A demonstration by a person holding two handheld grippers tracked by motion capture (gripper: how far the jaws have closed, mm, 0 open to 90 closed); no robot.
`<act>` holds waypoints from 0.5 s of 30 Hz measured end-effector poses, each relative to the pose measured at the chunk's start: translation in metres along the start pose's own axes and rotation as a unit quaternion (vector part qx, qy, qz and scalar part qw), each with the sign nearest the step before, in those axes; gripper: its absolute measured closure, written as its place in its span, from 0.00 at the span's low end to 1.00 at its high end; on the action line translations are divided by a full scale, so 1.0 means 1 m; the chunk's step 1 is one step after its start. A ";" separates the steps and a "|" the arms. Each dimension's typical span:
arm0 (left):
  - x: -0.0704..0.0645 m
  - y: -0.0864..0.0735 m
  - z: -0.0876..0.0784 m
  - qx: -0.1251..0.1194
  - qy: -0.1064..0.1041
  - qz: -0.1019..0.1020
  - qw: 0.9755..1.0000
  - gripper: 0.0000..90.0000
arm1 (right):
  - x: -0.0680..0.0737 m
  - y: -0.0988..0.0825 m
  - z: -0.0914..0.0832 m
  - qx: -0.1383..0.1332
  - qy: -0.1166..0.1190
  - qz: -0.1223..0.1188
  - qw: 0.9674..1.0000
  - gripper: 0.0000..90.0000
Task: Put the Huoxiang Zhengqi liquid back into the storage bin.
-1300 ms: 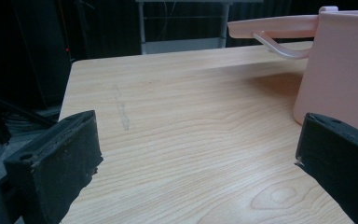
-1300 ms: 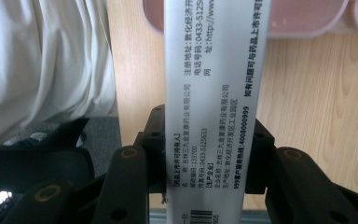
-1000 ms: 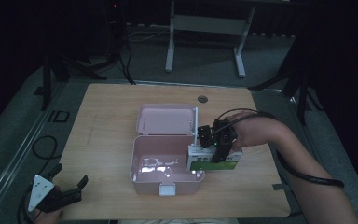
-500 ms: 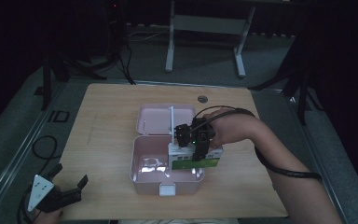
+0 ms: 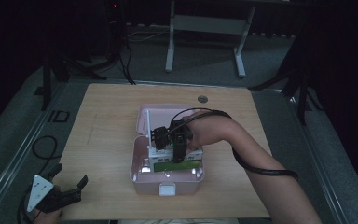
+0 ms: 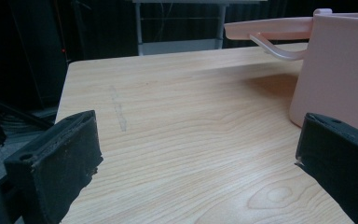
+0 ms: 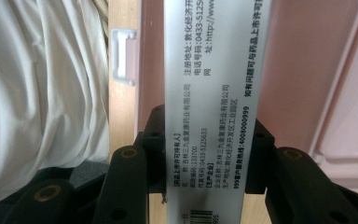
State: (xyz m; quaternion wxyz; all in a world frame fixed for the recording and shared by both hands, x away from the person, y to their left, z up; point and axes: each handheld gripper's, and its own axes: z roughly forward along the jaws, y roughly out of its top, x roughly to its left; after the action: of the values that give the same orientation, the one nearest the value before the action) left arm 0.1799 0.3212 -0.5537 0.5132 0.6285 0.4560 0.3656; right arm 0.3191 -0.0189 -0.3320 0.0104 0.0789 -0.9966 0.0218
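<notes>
Leftward since the earlier frame, the right tongs (image 5: pixel 173 156), clamped on one white-and-green carton (image 5: pixel 177 164), now hold it over the one pink box (image 5: pixel 140 173); left tongs (image 5: pixel 67 186) rest apart, left of the box.

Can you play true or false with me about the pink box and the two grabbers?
1. The right gripper is clamped on a white carton. True.
2. The pink box has its lid shut. False: the lid lies open behind it.
3. The left gripper holds the box. False: its jaws are open and hold nothing, near the table corner.
4. The carton is above the open box. True.
</notes>
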 end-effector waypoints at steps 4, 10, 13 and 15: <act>0.000 0.000 0.000 -0.001 -0.001 0.000 1.000 0.00 | -0.002 0.005 0.010 0.002 0.003 0.000 1.000 0.69; 0.000 0.000 0.000 0.000 -0.001 0.000 1.000 0.00 | -0.005 0.004 0.023 0.000 0.010 0.006 1.000 0.69; 0.000 0.000 0.001 0.000 -0.002 0.001 1.000 0.00 | -0.007 0.002 0.031 -0.001 0.013 0.010 1.000 0.69; 0.000 0.000 0.001 0.000 -0.003 0.001 1.000 0.00 | -0.008 0.002 0.037 -0.002 0.016 0.011 1.000 0.69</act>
State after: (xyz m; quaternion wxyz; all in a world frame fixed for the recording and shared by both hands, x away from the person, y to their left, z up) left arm 0.1807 0.3208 -0.5539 0.5140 0.6299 0.4541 0.3644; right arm 0.3263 -0.0178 -0.3694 0.0258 0.0678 -0.9971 0.0210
